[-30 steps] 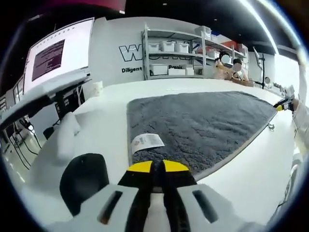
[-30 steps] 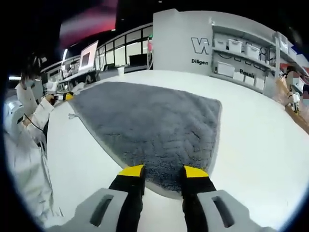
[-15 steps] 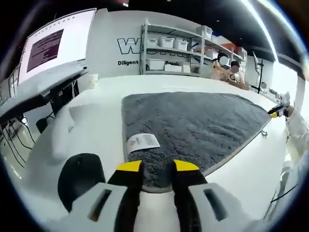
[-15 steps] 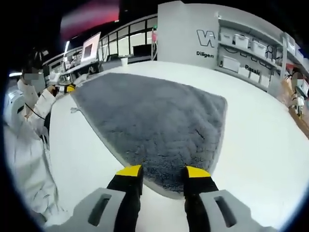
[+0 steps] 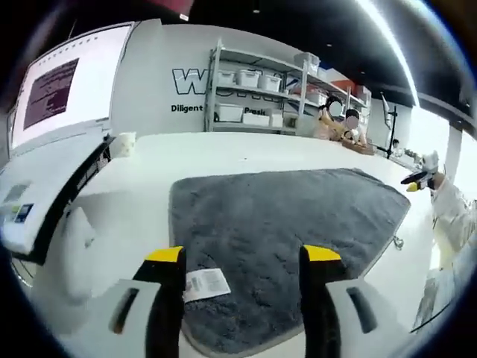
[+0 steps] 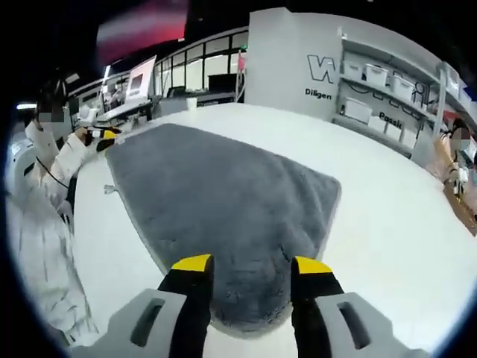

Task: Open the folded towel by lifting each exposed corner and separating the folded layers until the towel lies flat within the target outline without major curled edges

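Since a second ago the left gripper (image 5: 242, 257) is spreading its jaws, from nearly together to wide apart, and is now hanging over the near corner of the towel (image 5: 276, 224) beside the care label (image 5: 206, 283). The right gripper (image 6: 252, 265) is holding its jaws apart too, straddling the opposite corner of the towel (image 6: 223, 201), gripping nothing.

Both look to be releasing corners: the grey towel is lying spread in a single layer on the white bench (image 5: 223, 149), so the unfolding seems almost finished. I cannot make out a target outline. Next calls for backing both grippers off without dragging the pile, then checking the edges for curl.

The towel is looking thick, shaggy and soft, with rounded corners; the label is a thin white tag; the bench is smooth and matte.
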A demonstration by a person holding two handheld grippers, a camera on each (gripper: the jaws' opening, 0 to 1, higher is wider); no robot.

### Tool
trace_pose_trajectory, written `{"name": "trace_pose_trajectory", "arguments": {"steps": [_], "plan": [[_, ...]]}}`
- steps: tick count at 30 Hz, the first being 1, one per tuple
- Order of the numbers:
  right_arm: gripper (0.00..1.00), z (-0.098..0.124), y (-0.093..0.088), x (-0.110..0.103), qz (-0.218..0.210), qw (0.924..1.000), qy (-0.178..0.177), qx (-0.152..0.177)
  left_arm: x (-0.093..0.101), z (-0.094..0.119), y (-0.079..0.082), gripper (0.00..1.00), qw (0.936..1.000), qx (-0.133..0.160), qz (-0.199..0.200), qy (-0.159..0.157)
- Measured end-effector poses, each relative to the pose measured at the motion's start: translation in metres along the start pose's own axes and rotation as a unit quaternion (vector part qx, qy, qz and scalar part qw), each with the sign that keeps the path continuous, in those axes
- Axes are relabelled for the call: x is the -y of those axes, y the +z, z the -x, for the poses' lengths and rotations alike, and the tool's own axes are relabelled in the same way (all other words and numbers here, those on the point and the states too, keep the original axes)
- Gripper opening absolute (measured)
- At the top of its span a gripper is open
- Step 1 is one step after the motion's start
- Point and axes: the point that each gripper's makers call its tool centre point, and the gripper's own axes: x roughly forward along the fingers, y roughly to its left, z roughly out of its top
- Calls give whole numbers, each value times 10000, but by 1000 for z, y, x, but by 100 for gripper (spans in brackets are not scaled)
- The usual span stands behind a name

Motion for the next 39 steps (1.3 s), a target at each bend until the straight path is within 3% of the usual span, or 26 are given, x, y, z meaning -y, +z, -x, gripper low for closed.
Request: {"name": "trace_pose_trajectory", "arguments": {"steps": [6, 13, 18, 20, 25, 29, 33, 39], "plan": [[36, -9, 14, 8, 45, 10000, 31, 56, 4, -24, 16, 74, 9997, 88, 17, -217], [36, -23, 29, 27, -99, 9997, -77, 198, 0, -43, 26, 93, 9998, 76, 27, -181], [37, -33, 38, 38, -128, 9995, -121, 244, -8, -53, 34, 93, 9997, 146, 4, -176], [36, -38, 42, 41, -145, 9994, -133, 281, -12, -59, 37, 88, 9997, 195, -14, -166], [35, -54, 55, 56, -162, 9988, -303, 350, -26, -74, 42, 57, 9998, 204, -7, -47], [30, -65, 62, 67, -205, 9980, -430, 409, -36, -85, 47, 52, 9995, 288, 100, 84], [27, -81, 71, 82, -512, 9958, -526, 552, -54, -99, 53, 37, 9989, 306, 35, 360], [18, -101, 78, 100, -623, 9936, -717, 607, -74, -120, 59, 28, 9978, 240, -11, 620]]}}
